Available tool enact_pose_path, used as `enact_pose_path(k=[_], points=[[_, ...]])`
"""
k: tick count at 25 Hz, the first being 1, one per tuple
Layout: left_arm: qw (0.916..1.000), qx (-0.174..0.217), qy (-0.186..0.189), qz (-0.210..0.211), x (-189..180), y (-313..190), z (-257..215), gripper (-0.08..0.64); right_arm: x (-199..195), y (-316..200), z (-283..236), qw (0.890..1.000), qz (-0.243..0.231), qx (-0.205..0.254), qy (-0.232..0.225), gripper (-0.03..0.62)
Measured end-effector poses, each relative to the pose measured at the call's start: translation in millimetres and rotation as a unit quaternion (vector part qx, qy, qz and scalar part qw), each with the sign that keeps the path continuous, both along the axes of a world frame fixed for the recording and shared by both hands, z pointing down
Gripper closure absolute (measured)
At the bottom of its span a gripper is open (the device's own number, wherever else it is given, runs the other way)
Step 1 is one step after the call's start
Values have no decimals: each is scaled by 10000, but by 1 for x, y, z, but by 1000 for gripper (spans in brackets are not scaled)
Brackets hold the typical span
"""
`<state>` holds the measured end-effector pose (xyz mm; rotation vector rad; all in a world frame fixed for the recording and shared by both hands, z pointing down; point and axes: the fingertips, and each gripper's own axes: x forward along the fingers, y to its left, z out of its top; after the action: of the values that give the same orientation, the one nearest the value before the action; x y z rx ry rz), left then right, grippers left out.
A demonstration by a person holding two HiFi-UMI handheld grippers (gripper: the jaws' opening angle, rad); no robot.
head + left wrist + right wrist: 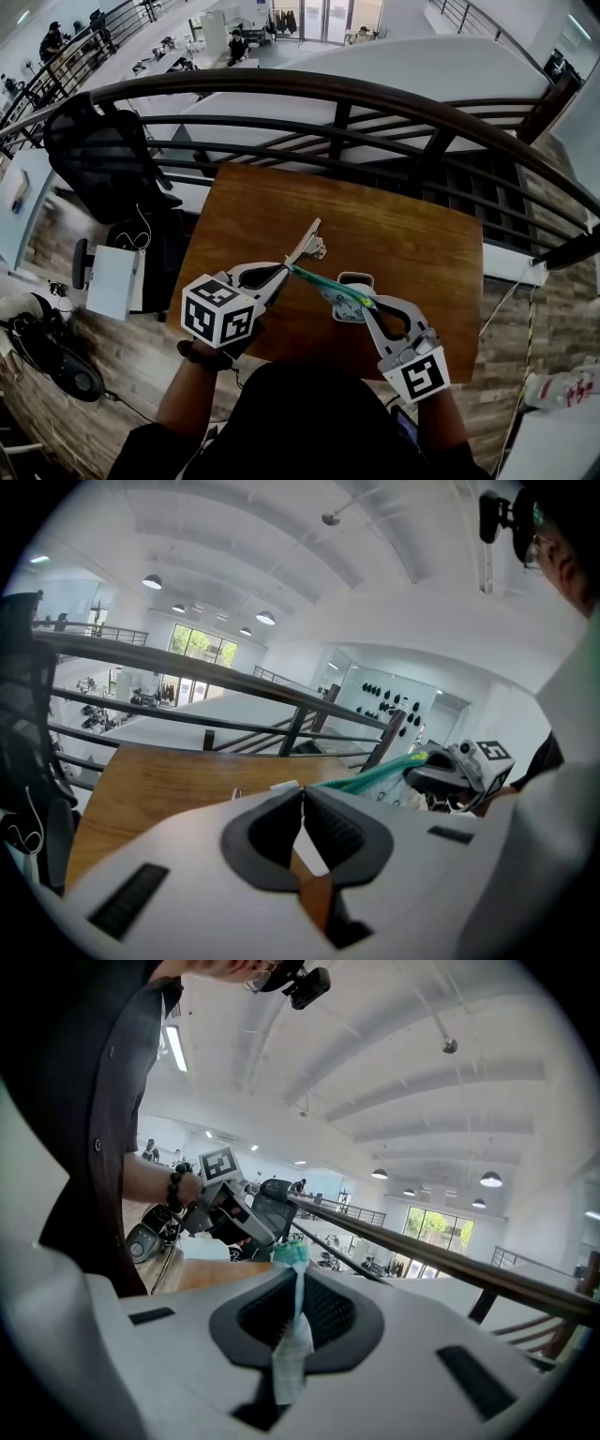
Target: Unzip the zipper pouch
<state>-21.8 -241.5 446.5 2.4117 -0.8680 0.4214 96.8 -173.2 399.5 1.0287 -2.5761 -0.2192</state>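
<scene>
The right gripper (pixel 298 1267) is clamped on one end of the pouch (pixel 330 285), held up over the table (pixel 262 211). The left gripper (pixel 302 791) is pinched tight, seemingly on the zipper tab (pixel 284 787).

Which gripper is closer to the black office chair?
Left. The left gripper grips the zipper pouch at the end toward the chair; the right gripper grips its far end.
</scene>
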Motion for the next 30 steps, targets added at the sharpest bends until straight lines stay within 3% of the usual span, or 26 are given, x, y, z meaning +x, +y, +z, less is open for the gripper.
enact_pose_path(k=[5,7,10,14,22,30], points=[[9999,69,-111,-92,-8,0,4,541,-13,-8,-6,9986,-81,-93,-509,589],[9998,72,-122,-104,-12,1,6,528,-19,-11,-5,9985,-144,-114,-518,590],[9999,13,-51,-163,-20,4,8,425,-28,-17,1,9984,-234,-203,-473,591],[9990,3,58,-453,-35,8,8,425,-40,-23,14,9979,-381,-349,-377,591],[9956,-126,57,-931,-70,18,17,426,-72,-32,49,9930,-536,-941,-480,589],[9928,-403,162,-1121,-84,35,29,426,-93,-44,90,9768,-546,-1864,-902,588]])
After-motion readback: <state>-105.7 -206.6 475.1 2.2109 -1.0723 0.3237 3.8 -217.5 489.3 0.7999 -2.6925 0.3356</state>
